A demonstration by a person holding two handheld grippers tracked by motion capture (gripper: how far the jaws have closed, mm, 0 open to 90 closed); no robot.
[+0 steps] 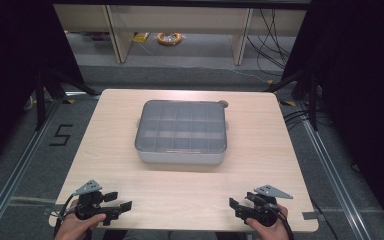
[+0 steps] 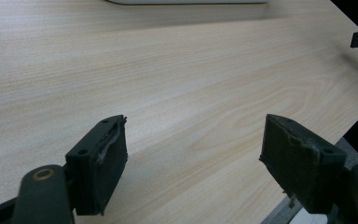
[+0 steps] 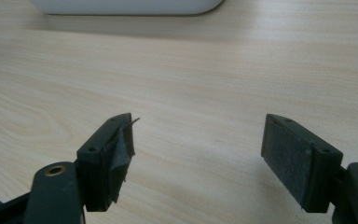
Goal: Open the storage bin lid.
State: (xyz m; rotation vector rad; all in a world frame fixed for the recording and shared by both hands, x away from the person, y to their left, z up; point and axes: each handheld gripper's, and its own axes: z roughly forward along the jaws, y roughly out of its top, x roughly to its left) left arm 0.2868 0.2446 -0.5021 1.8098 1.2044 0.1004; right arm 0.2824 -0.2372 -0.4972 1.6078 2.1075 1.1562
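Since both grippers sit at the near edge of the surface [image 1: 180, 200], well short of the organizer box [image 1: 182, 131], nothing's grabbed yet: the left gripper [image 1: 121, 208] and the right gripper [image 1: 235, 205] both have their fingers spread wide with only bare wood between them. The box sits mid-surface, lid closed. I'd guess it's rigid, light, slick plastic, so I'd take it by the side walls or the lid's rim. The compartments under the smoky lid look empty, though I can't be sure.
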